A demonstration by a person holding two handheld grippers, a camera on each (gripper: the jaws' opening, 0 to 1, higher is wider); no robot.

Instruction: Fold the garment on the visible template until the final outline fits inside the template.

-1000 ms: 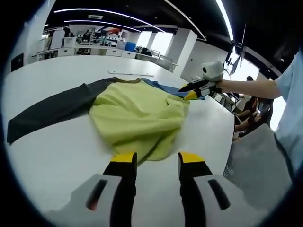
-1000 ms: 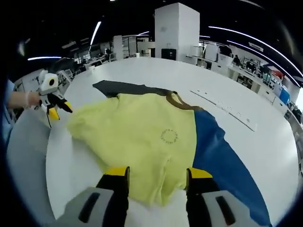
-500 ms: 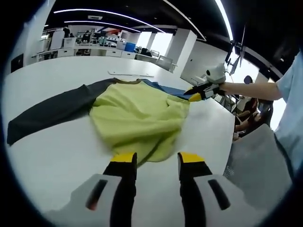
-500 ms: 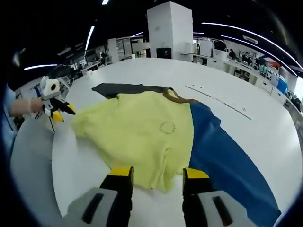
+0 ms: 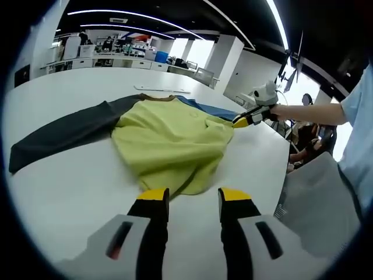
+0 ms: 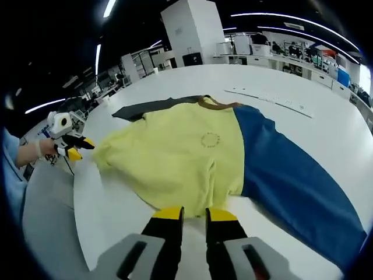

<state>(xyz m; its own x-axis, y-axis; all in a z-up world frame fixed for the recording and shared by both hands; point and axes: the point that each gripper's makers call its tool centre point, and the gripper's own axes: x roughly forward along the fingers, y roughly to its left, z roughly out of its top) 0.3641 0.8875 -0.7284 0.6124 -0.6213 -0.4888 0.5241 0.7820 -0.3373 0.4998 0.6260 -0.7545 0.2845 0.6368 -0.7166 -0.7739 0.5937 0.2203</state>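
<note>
Left gripper view shows the left gripper [image 5: 189, 201] with yellow-tipped jaws spread apart, released, just short of the rumpled hem of the garment [image 5: 166, 137]. Its soft yellow-green body lies flat on the smooth white table [image 5: 64, 186], with a dark grey sleeve stretching away to the left. In the right gripper view, the right gripper [image 6: 194, 214] has its jaws nearly closed at the hem, though whether they pinch cloth is unclear; a blue sleeve [image 6: 291, 181] fans out to the right.

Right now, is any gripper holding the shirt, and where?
The left gripper is open, holding nothing. The right gripper has its jaws nearly together at the shirt's yellow edge; whether it pinches cloth cannot be told.
</note>
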